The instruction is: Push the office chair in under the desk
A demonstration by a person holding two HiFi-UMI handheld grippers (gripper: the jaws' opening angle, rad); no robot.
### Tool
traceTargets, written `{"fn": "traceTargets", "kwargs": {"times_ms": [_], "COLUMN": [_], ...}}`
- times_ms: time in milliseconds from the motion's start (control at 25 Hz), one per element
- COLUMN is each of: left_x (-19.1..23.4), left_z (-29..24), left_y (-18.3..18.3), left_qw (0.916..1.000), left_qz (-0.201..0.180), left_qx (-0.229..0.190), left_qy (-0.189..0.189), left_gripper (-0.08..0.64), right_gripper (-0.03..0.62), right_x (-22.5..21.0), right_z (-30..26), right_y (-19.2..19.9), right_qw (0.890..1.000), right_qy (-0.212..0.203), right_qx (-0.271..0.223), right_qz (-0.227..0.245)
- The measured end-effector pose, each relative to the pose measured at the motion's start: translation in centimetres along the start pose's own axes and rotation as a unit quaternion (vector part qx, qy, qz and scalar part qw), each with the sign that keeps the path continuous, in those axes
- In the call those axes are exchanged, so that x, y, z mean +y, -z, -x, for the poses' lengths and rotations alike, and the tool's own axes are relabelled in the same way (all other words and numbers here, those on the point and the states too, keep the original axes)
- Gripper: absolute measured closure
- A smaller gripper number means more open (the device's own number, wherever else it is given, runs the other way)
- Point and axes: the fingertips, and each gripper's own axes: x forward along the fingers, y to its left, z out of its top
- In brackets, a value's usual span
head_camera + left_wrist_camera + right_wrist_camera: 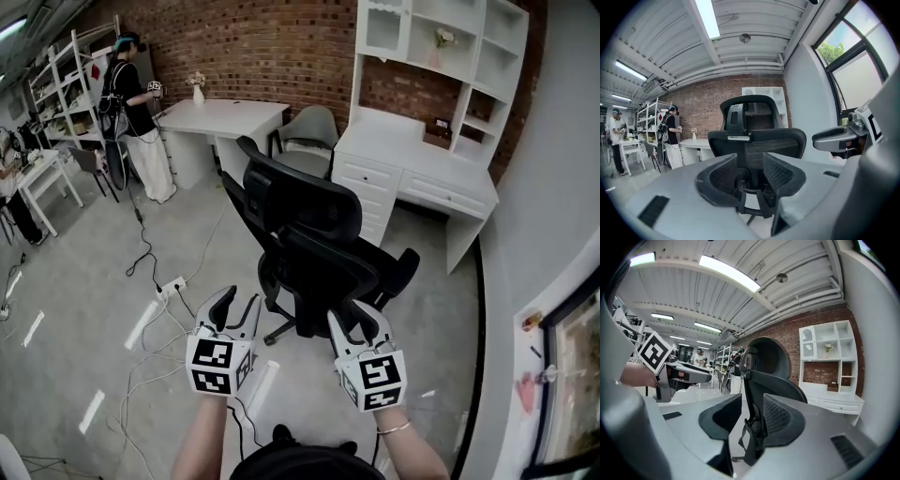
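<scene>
The black mesh office chair (pixel 309 234) stands on the grey floor with its back toward me, a short way in front of the white desk with a hutch (pixel 412 150). My left gripper (pixel 236 314) is held just behind the chair's left side, open and empty. My right gripper (pixel 361 319) sits close behind the chair's lower right side, also open and empty; neither touches the chair. In the left gripper view the chair back (pixel 757 136) fills the space beyond the left gripper (pixel 750 171). The right gripper view has the chair (pixel 764 376) edge-on beyond the right gripper (pixel 752 416).
Cables and a power strip (pixel 172 286) lie on the floor to the left. A second white desk (pixel 225 117) with a grey armchair (pixel 309 131) stands at the back. A person (pixel 131 103) stands by shelves at the back left. A wall (pixel 553 187) runs along the right.
</scene>
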Motion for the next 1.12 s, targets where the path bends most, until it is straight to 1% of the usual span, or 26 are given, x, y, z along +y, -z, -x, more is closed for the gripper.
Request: {"fn": "traceTargets", "kwargs": {"times_ms": [120,280,480,600,800,960,1120], "left_x": [2.5,4.8,6.4,7.1,7.6,7.4,6.9], "left_z": [-1.1,-3.0,-4.8,-6.0,-7.9,-9.5,-11.2], "left_y": [-0.5,-1.5,-3.0,-4.1,-6.5,-8.6,-10.3], "left_qw": [0.9998,0.9993,0.9983,0.9976,0.9955,0.9938,0.9929], "left_qz": [-0.021,-0.027,-0.03,-0.033,-0.008,-0.011,-0.013], "left_qx": [-0.003,-0.008,-0.021,-0.028,-0.039,-0.044,-0.043], "left_qy": [0.007,0.024,0.044,0.054,0.086,0.102,0.11], "left_gripper": [0.391,0.368,0.339,0.334,0.296,0.268,0.258], "right_gripper": [0.468,0.449,0.413,0.382,0.353,0.338,0.327], "right_x": [0.8,1.4,2.6,2.6,0.8,-1.4,-3.4], "right_z": [-2.3,-4.7,-6.1,-6.5,-6.3,-6.1,-6.1], "right_y": [-1.0,-2.5,-4.2,-4.7,-4.9,-4.4,-3.2], "right_qw": [1.0,0.999,0.997,0.994,0.989,0.982,0.974], "right_qy": [0.009,0.019,0.027,0.038,0.074,0.106,0.134], "right_qx": [-0.001,-0.002,-0.001,0.008,0.033,0.062,0.095], "right_qz": [0.01,0.03,0.076,0.105,0.127,0.143,0.156]}}
